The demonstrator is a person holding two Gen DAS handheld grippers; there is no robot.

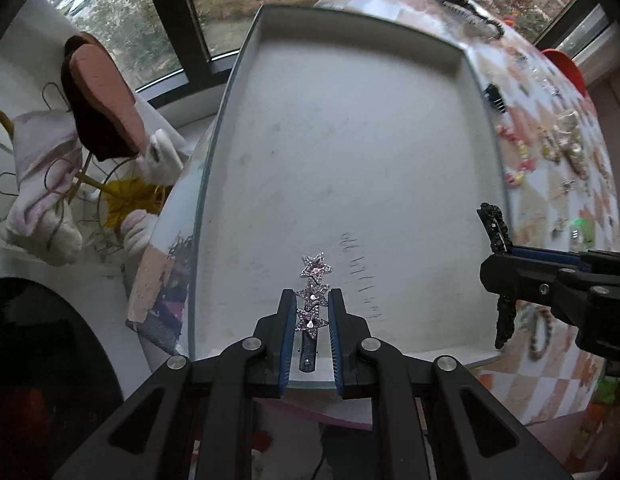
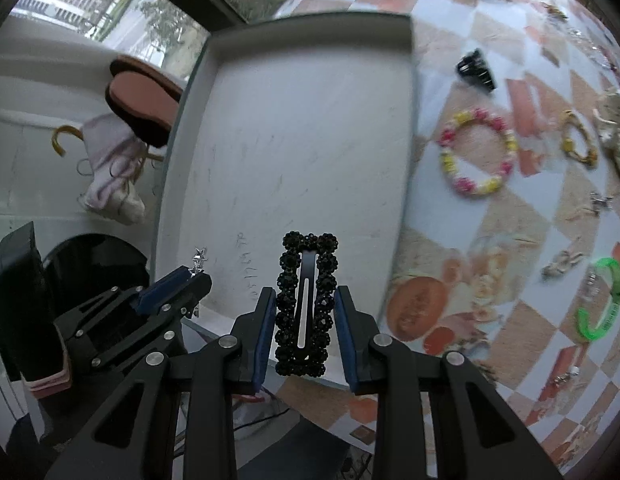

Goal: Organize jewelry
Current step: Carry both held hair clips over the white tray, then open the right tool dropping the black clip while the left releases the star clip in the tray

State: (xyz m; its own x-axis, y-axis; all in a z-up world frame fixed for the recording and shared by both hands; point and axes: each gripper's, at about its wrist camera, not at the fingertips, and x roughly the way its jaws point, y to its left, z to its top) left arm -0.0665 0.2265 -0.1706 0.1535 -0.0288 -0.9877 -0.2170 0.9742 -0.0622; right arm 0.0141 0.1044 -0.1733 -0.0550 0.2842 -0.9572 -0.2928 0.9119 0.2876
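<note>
My left gripper [image 1: 312, 300] is shut on a pink rhinestone star hair clip [image 1: 314, 280], held over the near end of a shallow white tray [image 1: 349, 152]. My right gripper [image 2: 306, 300] is shut on a black beaded snap hair clip [image 2: 306, 304], held above the tray's [image 2: 294, 140] near right corner. In the left wrist view the right gripper [image 1: 505, 256] enters from the right with the black clip [image 1: 497, 232] standing up in it. In the right wrist view the left gripper [image 2: 190, 276] shows at the lower left, the star clip's tip [image 2: 200, 258] sticking out.
The tray lies on a checkered tablecloth [image 2: 509, 248]. To its right lie a pink-and-yellow bead bracelet [image 2: 475, 152], a black claw clip [image 2: 475, 68], a green bangle [image 2: 601, 300], a yellow ring bracelet [image 2: 577, 140] and several small pieces. Left of the table hang cloths on a wire rack [image 1: 54, 184].
</note>
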